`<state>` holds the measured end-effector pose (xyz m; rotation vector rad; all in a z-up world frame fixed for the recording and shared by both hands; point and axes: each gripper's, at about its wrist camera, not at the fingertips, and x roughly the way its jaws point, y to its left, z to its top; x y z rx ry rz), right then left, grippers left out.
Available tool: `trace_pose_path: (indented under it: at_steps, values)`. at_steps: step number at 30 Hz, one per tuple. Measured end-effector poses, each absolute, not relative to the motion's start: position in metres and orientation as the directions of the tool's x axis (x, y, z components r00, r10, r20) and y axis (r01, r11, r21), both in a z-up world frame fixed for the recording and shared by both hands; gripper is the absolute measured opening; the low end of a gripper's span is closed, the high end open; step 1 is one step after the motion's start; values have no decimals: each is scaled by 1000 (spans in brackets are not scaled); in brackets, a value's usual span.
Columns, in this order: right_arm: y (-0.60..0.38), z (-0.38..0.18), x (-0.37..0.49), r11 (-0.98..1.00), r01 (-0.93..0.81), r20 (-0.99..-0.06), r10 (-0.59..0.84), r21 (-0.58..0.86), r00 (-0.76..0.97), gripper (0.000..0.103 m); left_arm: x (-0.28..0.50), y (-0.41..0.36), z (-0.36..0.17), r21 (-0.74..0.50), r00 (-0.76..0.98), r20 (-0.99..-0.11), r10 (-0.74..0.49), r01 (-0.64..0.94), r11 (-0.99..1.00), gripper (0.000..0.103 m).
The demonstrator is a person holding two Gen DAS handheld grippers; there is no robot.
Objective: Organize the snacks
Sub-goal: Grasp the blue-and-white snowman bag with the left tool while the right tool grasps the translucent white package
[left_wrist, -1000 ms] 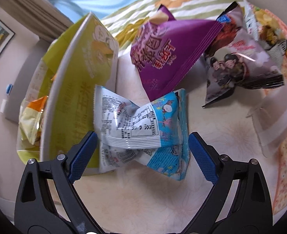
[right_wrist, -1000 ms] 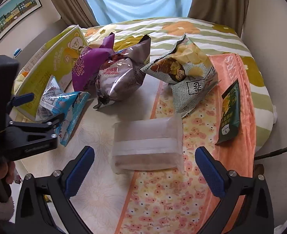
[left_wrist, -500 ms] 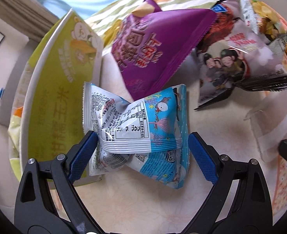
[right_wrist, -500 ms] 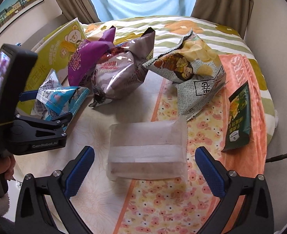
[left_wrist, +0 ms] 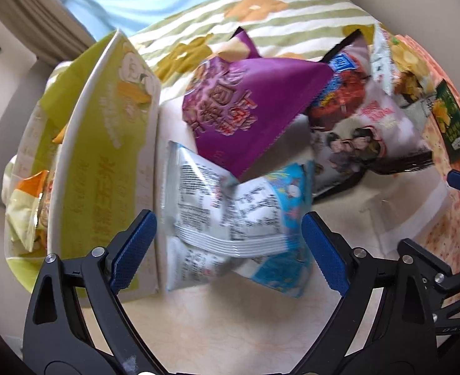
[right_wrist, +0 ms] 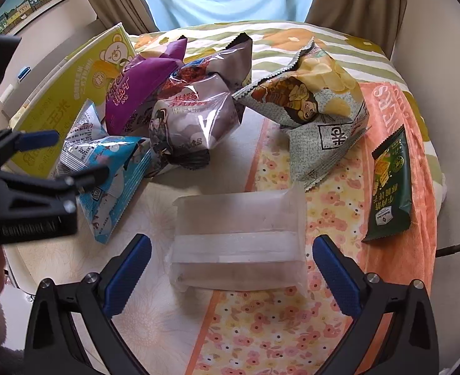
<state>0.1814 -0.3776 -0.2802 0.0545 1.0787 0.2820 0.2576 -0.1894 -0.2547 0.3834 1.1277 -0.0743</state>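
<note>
The left gripper (left_wrist: 228, 243) stands wide open around the blue-and-white snack packet (left_wrist: 230, 215), its blue pads (left_wrist: 133, 247) flanking the packet at nine and three o'clock without pressing it. The right gripper (right_wrist: 231, 273) is likewise spread wide, holding nothing, with a frosted translucent bag (right_wrist: 237, 243) lying flat between its fingers.

The packet lies crumpled on the pale table (left_wrist: 214, 328), just beside the yellow-green carton (left_wrist: 105, 172) at nine o'clock. It looks light, thin and crinkly, a glossy film pouch with air inside. It should yield and may slide, so a hold across the pinched middle, near the ribbed seam, seems safest. A hard squeeze could crush the contents.

At twelve o'clock a matte purple pouch (left_wrist: 248, 109) leans over it, puffed and pillow-shaped. At two o'clock a shiny grey-and-red bag (left_wrist: 367, 131) rests with a serrated edge. Farther right, in the right wrist view, sit a chip bag (right_wrist: 317, 106) and a flat dark green packet (right_wrist: 389, 187) on a floral orange cloth (right_wrist: 277, 328).
</note>
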Motion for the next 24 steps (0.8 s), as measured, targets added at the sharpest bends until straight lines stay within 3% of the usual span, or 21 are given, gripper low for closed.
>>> trace_pose_path:
  at_steps: [3, 7, 17, 20, 24]
  values:
    - [-372, -283, 183, 964, -202, -864, 248, 174, 438, 103, 268, -185, -270, 224, 367, -923, 116, 267, 937, 94]
    - [-370, -289, 184, 964, -198, -871, 247, 177, 425, 103, 272, -189, -286, 240, 337, -932, 131, 306, 921, 102]
    - [-368, -303, 188, 965, -198, -883, 238, 170, 403, 103, 281, -168, -300, 120, 294, -955, 25, 311, 943, 103]
    - [-364, -304, 187, 966, -201, -886, 235, 165, 400, 103, 285, -157, -303, 106, 282, -959, 21, 288, 952, 89]
    - [-355, -311, 188, 968, -218, -895, 203, 123, 397, 103, 287, -144, -301, 52, 274, -961, -22, 261, 964, 80]
